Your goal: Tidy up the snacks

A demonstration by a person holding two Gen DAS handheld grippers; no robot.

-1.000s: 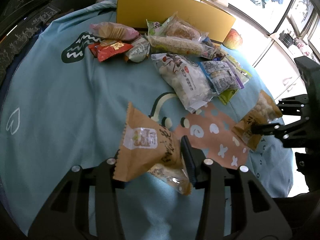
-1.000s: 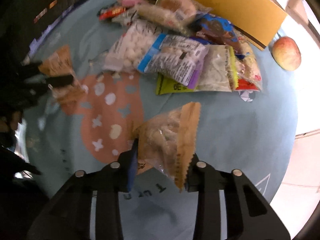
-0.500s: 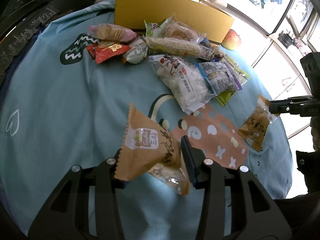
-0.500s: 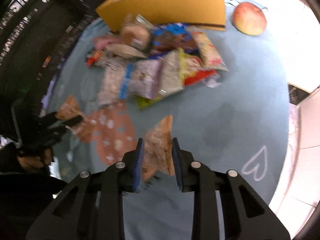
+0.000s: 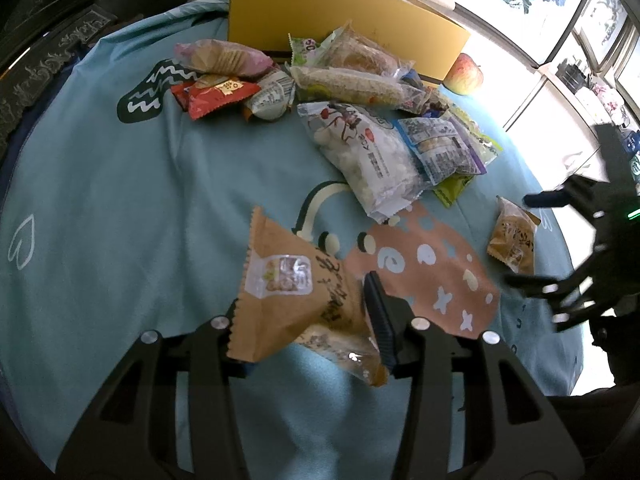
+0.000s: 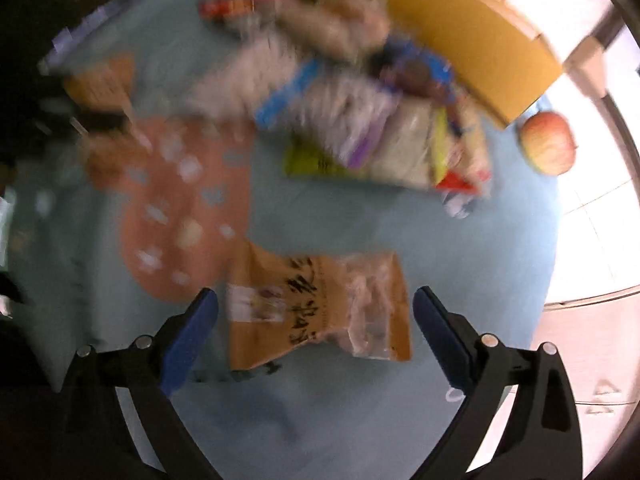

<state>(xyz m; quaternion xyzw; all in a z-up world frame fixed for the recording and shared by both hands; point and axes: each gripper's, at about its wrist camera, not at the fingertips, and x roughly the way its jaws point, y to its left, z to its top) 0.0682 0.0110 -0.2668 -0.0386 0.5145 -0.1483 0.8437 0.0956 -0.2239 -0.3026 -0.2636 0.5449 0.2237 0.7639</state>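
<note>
Your left gripper (image 5: 308,320) reaches out low over the blue tablecloth (image 5: 120,200), its fingers clamped on a brown snack packet (image 5: 296,292) that it holds tilted above the cloth, well short of the yellow box (image 5: 340,20). The packet's serrated top edge points up toward that box, and its clear lower end hangs near the right finger's blue pad.

Your right gripper (image 6: 316,320) points toward the same yellow box (image 6: 440,28) from the opposite side of the cloth. Its fingers (image 6: 188,332) are spread wide and grip nothing. A second brown packet (image 6: 320,308) lies flat on the tablecloth (image 6: 360,220) between them, touching neither pad, on the near side of the snack heap from the box. This view is smeared by motion, so the small print on the packet is unreadable.

In the left view that gripper (image 5: 532,240) appears as a dark, blurred frame at the right edge, its two fingers well apart above and below the second packet (image 5: 514,240).

The pile of snacks (image 5: 360,128) sits against the front of the yellow box: biscuits in pink wrap, a red packet, a white bag of puffs and several clear bags. An apple (image 5: 464,74) rests beside the box's right-hand corner. A peach-coloured mushroom print (image 5: 420,272) on the cloth lies between the two brown packets.
</note>
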